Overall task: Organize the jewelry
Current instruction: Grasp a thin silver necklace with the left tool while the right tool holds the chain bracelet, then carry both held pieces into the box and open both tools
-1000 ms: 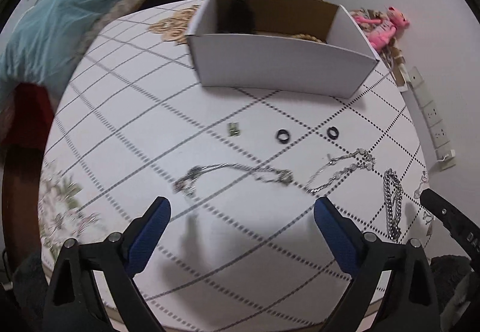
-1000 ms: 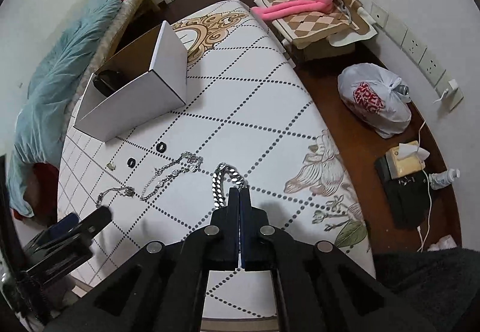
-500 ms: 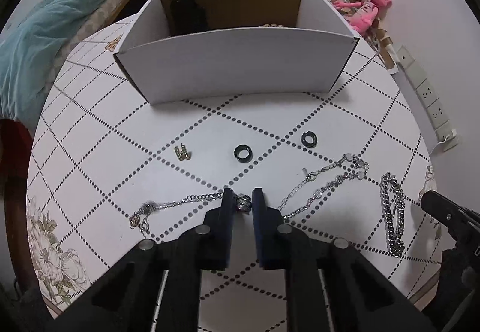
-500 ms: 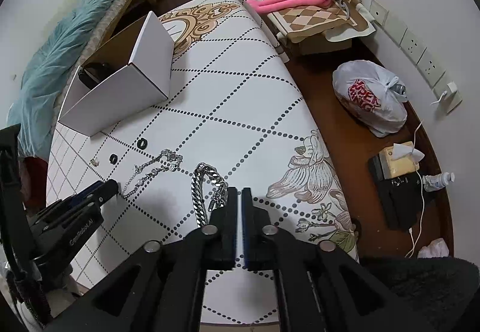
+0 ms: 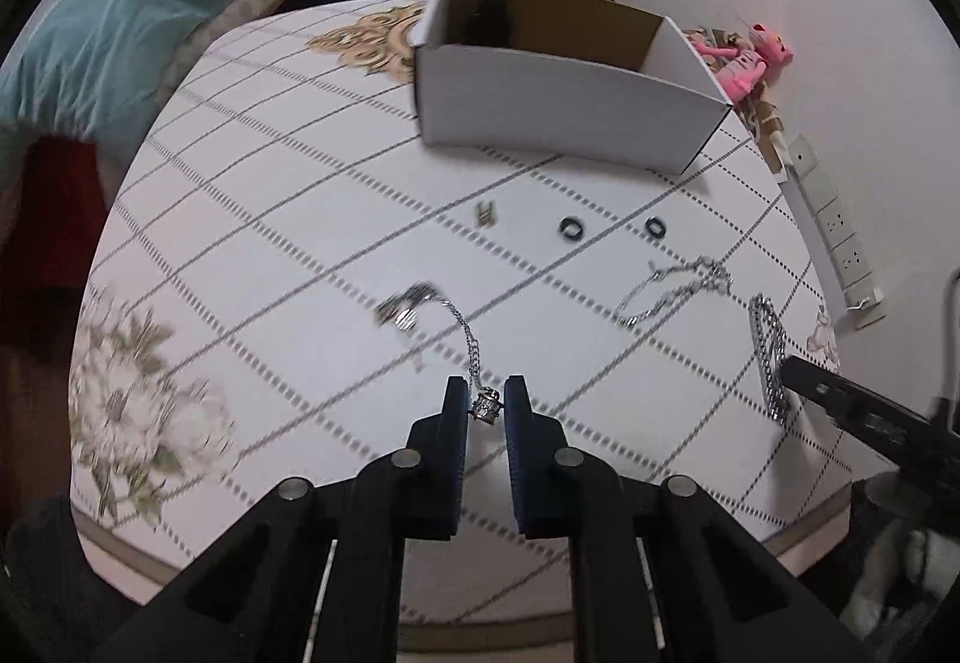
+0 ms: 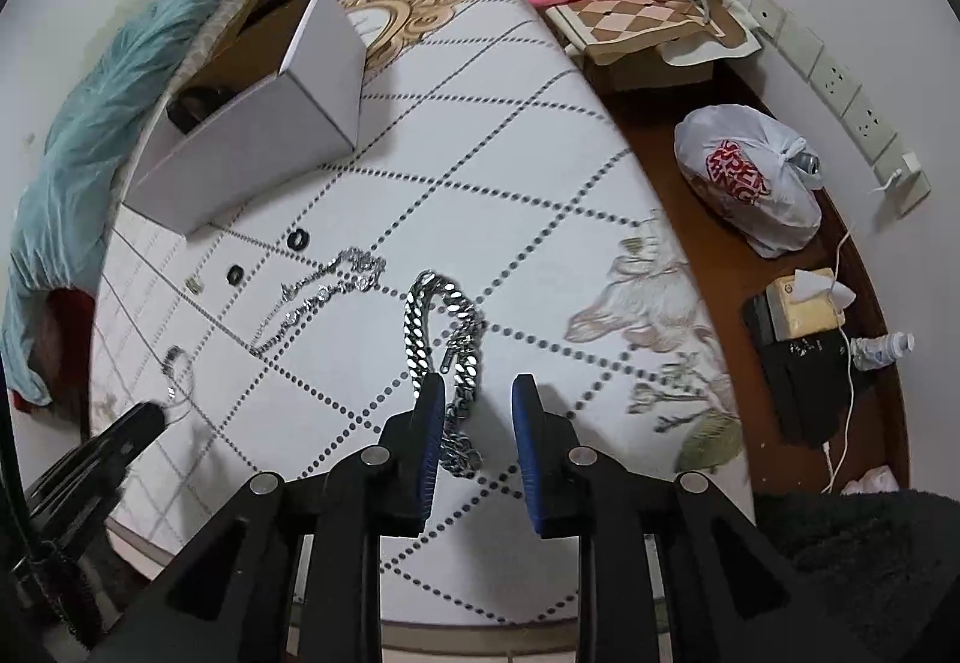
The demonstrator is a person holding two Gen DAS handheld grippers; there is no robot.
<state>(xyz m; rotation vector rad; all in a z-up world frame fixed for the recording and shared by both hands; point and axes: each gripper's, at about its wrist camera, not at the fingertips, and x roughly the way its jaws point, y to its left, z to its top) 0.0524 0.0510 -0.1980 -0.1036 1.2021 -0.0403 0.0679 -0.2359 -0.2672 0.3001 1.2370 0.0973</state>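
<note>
On the patterned desk [image 5: 288,219]: left tongs [image 5: 486,406] have a bead necklace [image 5: 462,339], right tongs [image 6: 477,405] are parted over a chunky chain [image 6: 420,327].

Left tongs are nearly closed, pinching the necklace's silver bead, with its thin chain trailing away across the desk to a blurry clump. Right tongs sit open, holding nothing, with the tail of the chunky curb chain lying between the fingers. A finer chain [image 6: 324,291], two black rings [image 5: 572,228] and a small gold piece [image 5: 486,213] lie in front of the white cardboard box [image 5: 570,105].

Both grippers [image 5: 486,399] [image 6: 477,399]: black frames w/ silver screws, blue pads.
</note>
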